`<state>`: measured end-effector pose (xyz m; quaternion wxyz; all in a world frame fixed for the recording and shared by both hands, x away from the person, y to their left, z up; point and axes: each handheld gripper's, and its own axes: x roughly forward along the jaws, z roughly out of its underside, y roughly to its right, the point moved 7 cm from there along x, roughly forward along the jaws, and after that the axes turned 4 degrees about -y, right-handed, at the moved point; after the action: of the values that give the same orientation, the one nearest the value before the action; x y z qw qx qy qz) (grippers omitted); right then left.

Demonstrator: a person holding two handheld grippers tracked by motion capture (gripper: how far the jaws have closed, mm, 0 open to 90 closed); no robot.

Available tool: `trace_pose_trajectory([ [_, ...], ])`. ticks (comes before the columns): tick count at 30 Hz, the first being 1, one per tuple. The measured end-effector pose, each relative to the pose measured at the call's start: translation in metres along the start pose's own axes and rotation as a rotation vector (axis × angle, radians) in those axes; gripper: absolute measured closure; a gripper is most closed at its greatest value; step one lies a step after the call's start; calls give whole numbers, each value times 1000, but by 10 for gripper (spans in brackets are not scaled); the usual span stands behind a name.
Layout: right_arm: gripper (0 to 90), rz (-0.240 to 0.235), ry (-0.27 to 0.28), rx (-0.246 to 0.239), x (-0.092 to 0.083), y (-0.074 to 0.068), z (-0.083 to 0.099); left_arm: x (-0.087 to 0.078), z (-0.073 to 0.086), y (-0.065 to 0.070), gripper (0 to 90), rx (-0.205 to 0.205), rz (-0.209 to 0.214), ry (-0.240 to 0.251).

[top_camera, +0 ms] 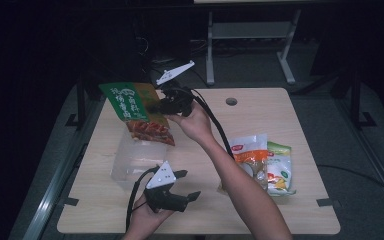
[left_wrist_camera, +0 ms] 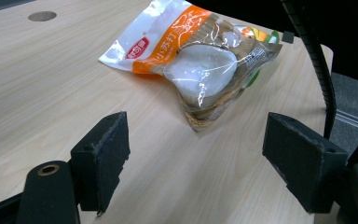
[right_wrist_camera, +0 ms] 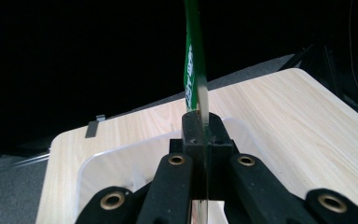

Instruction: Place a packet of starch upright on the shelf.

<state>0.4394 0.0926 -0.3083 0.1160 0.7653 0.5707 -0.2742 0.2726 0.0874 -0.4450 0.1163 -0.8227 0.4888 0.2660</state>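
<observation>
My right gripper [top_camera: 156,106], clamped on the green snack bag [top_camera: 136,112], holds it lengthwise directly above the clear bin [top_camera: 135,160]; my left gripper [top_camera: 184,185] rests open, nearer me.

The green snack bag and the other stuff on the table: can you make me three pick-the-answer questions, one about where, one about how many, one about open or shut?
1. Where is the green snack bag?
A. Held up over the clear plastic bin
B. Flat on the floor
C. Under the table

2. How many snack bags lie on the table at the right?
A. None
B. Two
C. Five

3. How do the left gripper's jaws stand?
A. Shut on a bag
B. Open, holding nothing
C. Shut on a cable

Answers: 1 A, the right gripper pinches the bag above the bin. 2 B, an orange-and-white bag and a green-and-white bag lie together. 3 B, the left gripper view shows bare table between its pads.
</observation>
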Motion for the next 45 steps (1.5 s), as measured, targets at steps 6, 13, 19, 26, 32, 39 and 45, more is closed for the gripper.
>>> trace_pose_trajectory([
  [6,896,8,5,29,11,9,3,0,1,-1,220,-4,0,0],
  [13,896,14,10,69,24,19,7,0,1,-1,220,-18,4,7],
  [19,896,-2,8,66,27,14,7,-2,2,-1,220,-14,2,2],
  [26,896,-18,18,41,20,0,4,-4,2,0,219,-14,-5,4],
  [32,897,-49,25,49,19,-12,7,-4,2,3,219,-4,-3,5],
  [39,897,-88,26,72,32,-22,18,-3,2,5,219,-14,5,9],
  [45,897,-84,8,87,42,-20,30,-4,2,5,219,-7,6,13],
])
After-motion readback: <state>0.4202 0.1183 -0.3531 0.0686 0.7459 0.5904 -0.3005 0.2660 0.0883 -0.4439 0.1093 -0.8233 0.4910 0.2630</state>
